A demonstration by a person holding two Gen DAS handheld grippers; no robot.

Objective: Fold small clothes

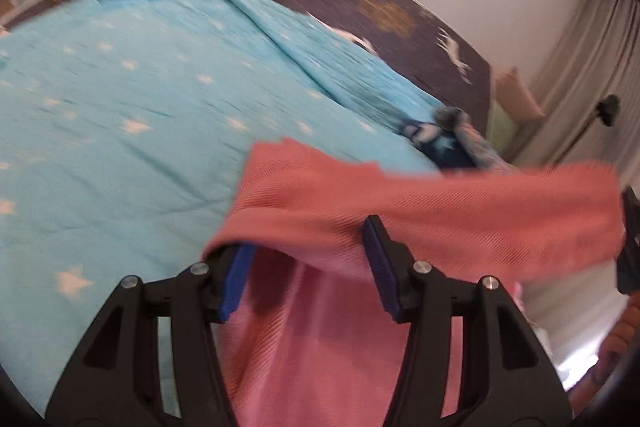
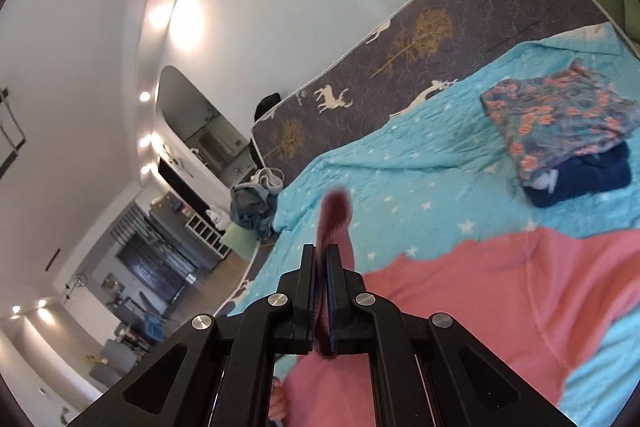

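A pink knit garment [image 1: 440, 203] hangs across my left gripper [image 1: 308, 239], draped over its open blue-padded fingers [image 1: 380, 263] above the turquoise star quilt [image 1: 120, 99]. In the right wrist view my right gripper [image 2: 320, 255] is shut on an edge of the same pink garment [image 2: 500, 307], which spreads out to the right over the quilt [image 2: 400, 179]. A strip of pink cloth sticks up past the shut fingertips.
A folded floral garment [image 2: 560, 119] lies on a dark blue one [image 2: 592, 175] at the quilt's far right. A grey deer-print mattress [image 2: 400, 51] runs behind. A blue-grey clothes heap [image 2: 252, 207] sits at the bed's end. A curtain [image 1: 580, 67] hangs beyond.
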